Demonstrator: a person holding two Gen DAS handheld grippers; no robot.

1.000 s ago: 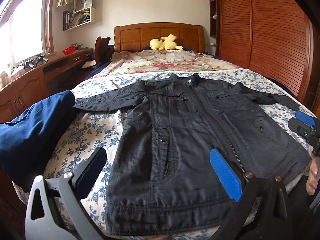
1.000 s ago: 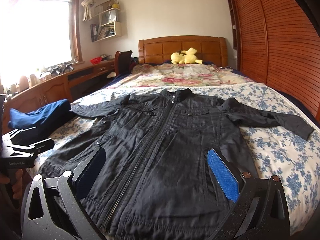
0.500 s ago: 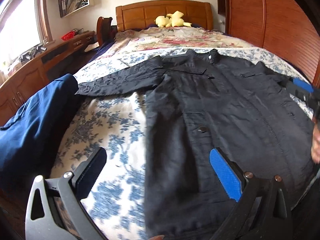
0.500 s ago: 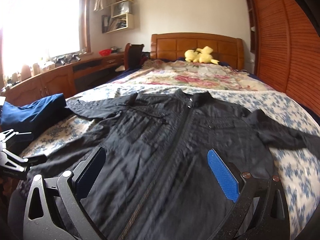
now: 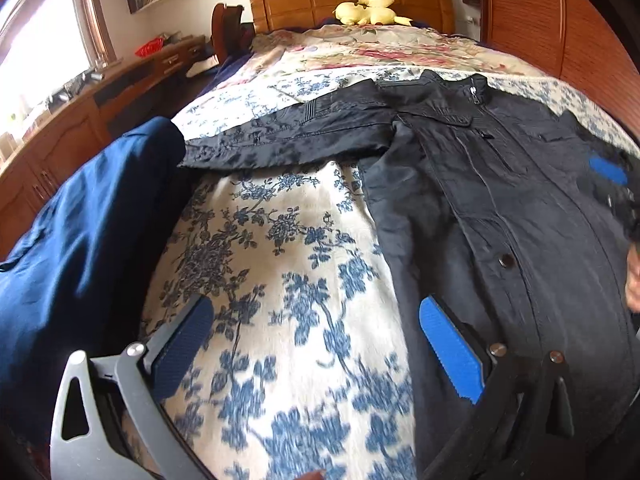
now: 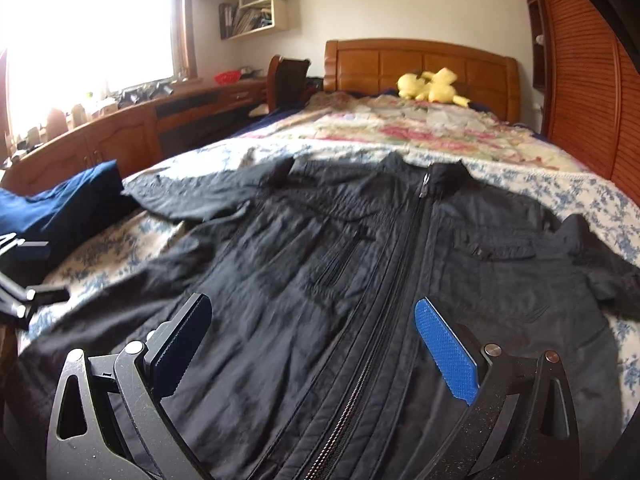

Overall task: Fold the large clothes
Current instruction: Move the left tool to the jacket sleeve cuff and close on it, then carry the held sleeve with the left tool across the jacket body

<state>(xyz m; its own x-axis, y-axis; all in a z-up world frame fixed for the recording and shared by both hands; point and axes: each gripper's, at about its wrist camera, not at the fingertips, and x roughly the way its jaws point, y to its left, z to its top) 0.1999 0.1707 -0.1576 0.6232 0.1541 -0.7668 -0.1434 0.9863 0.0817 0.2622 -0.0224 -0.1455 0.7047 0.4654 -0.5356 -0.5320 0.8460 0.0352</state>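
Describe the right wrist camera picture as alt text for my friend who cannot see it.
A black zip-up jacket lies spread flat, front up, on a bed with a blue-flowered cover, seen between the open fingers of the right gripper. A folded navy garment lies at the left, and a yellow plush toy sits by the wooden headboard.

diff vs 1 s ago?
Left gripper swung left off the black jacket and now hangs over the floral bedspread; right gripper closed in over the zipper. Nothing grasped, both open. Jacket flat, blue garment and yellow plush unmoved.
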